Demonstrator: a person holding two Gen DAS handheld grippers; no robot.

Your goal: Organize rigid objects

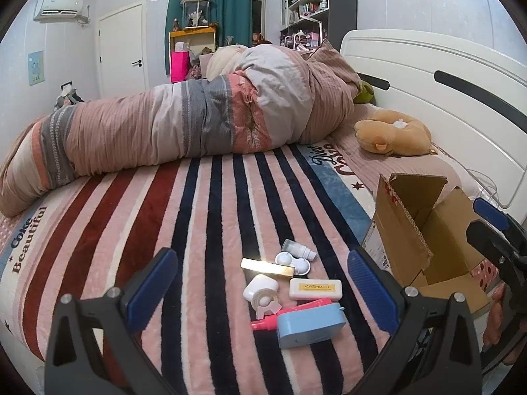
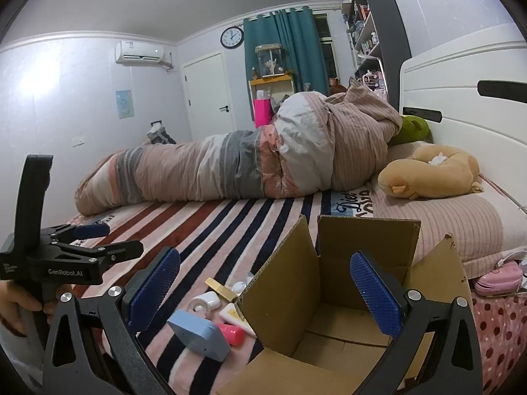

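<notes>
Bed: striped blanket [image 1: 204, 217] covered it, with a rolled quilt [image 1: 184, 121] lying across the far side and a plush toy [image 1: 395, 135] up near the headboard [image 1: 438, 62].
Left gripper [image 1: 263, 283]: fingers spread wide and gripping nothing, hovering low over the pile of small items; it also showed at the left edge of the right view [image 2: 94, 240], held by a hand [image 2: 16, 306].
Right gripper [image 2: 265, 291]: fingers wide apart too, nothing between them, poised over the box mouth.
Box [image 1: 425, 240]: cardboard, flaps up, open and empty as far as could be seen, standing on the blanket just right of the pile [image 2: 332, 299].
Pile: all loose on the blanket, between the left fingers in that view.
Blue case [image 1: 309, 324]: nearest item, lying on top of the pink tube [image 1: 286, 314]; seen again left of the box [image 2: 201, 332].
White case [image 1: 315, 289]: yellow label up, just behind the blue case.
Tape dispenser [image 1: 262, 293]: white, left of the white case.
Gold bar [image 1: 266, 267]: lying flat behind the dispenser.
Lens case [image 1: 294, 261]: white, touching the gold bar's far end.
Bottle [image 1: 298, 248]: small, on its side, farthest of the pile.
Pink pouch [image 2: 499, 278]: right of the box, near the bed's edge.
</notes>
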